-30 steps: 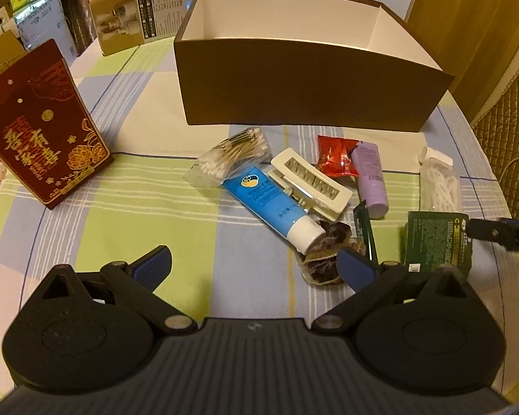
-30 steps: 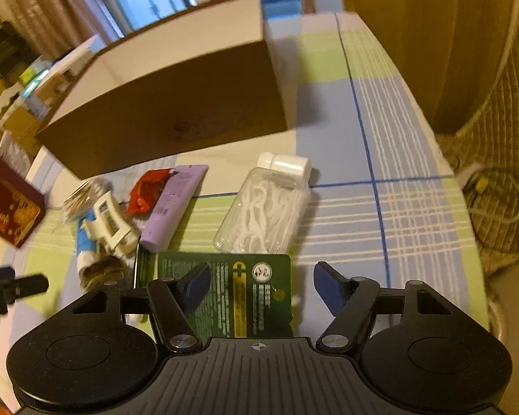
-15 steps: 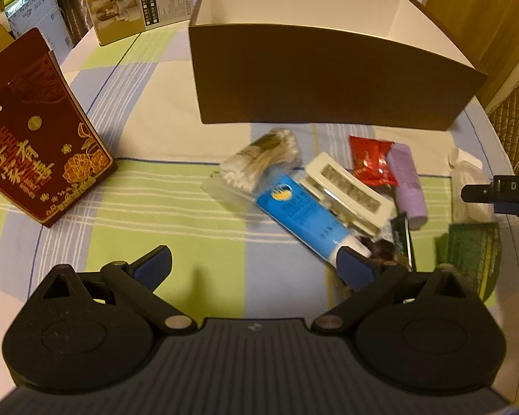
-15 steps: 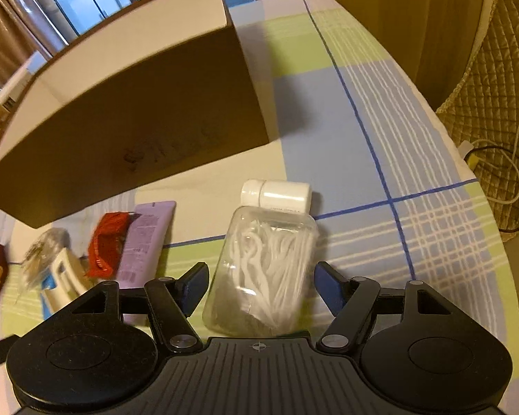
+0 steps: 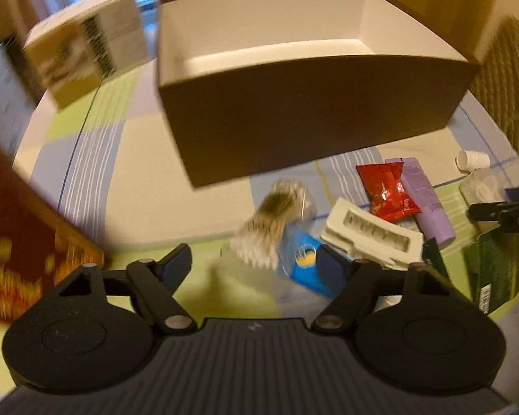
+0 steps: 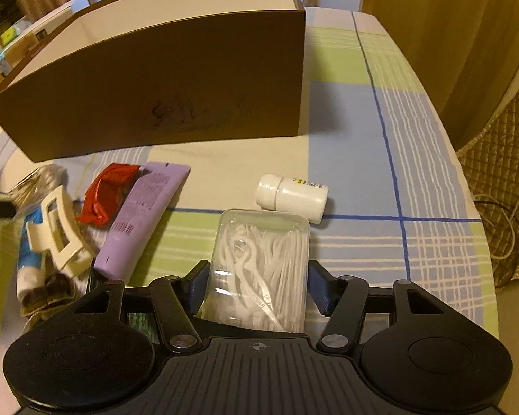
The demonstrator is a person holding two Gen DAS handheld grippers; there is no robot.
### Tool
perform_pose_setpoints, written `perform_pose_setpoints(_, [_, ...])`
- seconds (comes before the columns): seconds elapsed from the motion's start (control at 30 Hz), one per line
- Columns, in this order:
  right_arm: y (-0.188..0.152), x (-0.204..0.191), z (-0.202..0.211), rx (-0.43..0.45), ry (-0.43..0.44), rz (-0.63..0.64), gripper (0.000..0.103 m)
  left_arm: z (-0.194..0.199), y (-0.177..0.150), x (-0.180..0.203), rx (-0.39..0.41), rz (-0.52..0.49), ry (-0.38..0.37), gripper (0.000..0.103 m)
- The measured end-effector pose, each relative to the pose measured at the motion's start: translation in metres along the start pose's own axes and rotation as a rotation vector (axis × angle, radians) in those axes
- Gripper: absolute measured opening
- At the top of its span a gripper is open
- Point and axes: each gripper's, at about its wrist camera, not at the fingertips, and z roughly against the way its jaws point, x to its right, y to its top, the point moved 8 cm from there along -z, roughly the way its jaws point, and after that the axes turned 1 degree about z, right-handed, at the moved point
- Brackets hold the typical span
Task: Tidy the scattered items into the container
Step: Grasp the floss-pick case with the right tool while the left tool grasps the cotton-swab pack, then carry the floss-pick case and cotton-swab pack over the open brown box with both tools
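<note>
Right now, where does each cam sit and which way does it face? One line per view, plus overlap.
Left wrist: on the left gripper, tilted down over the cotton swab bag; own fingers show, closing, not yet gripping; right gripper enters at the right edge.
Right wrist: on the right gripper, tilted down; its fingers close around the floss pick box.
Shared: brown box, red packet, purple tube, white hair clip.

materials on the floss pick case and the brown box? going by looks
Floss pick case: clear glossy hard plastic, likely; the white picks show through and glints run along its wall. Brown box: matte paperboard, probably; thin flat walls, brown outside, white inside, no sheen.
</note>
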Motion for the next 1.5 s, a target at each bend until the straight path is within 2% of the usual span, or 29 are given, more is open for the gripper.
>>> perform_pose_setpoints(0.07, [-0.001,-0.001,0.001,0.003,0.005,0.006,0.062,-0.01,0.008,0.003,0.003,-0.061,-0.023,0.066])
perform_pose_setpoints(0.13, [-0.002,-0.001,0.001,0.007,0.011,0.015,0.062,-0.022,0.012,0.004,-0.016,-0.096,-0.04,0.056])
perform_pose_setpoints(0.33, [-0.004,-0.002,0.001,0.017,0.009,0.049,0.062,-0.044,0.013,0.006,-0.051,-0.097,-0.126,0.043])
perform_pose_setpoints(0.37, [-0.005,-0.003,0.001,0.023,0.002,0.061,0.062,-0.044,0.012,0.005,-0.053,-0.079,-0.14,0.032])
perform_pose_setpoints(0.4, [-0.006,-0.004,0.002,0.03,-0.003,0.076,0.062,-0.044,0.013,0.003,-0.055,-0.062,-0.144,0.025])
perform_pose_setpoints(0.47, [-0.008,-0.005,0.002,0.04,-0.016,0.105,0.06,-0.042,0.013,0.0,-0.053,-0.047,-0.135,0.019])
perform_pose_setpoints(0.7, [-0.005,-0.008,0.016,0.061,0.014,0.113,0.06,-0.012,0.012,-0.005,-0.009,-0.031,-0.105,0.018])
perform_pose_setpoints(0.9, [0.012,-0.016,0.047,0.092,0.11,0.101,0.06,0.032,0.022,-0.002,0.057,-0.028,-0.101,0.018])
perform_pose_setpoints(1.0, [0.024,-0.02,0.064,0.093,0.178,0.1,0.06,0.051,0.03,0.003,0.082,-0.039,-0.109,0.018])
perform_pose_setpoints(1.17, [0.045,-0.022,0.091,0.125,0.229,0.133,0.06,0.075,0.044,0.009,0.11,-0.078,-0.11,0.018])
perform_pose_setpoints(1.5, [0.095,-0.034,0.115,0.205,0.27,0.187,0.06,0.1,0.081,0.029,0.17,-0.147,-0.134,0.018])
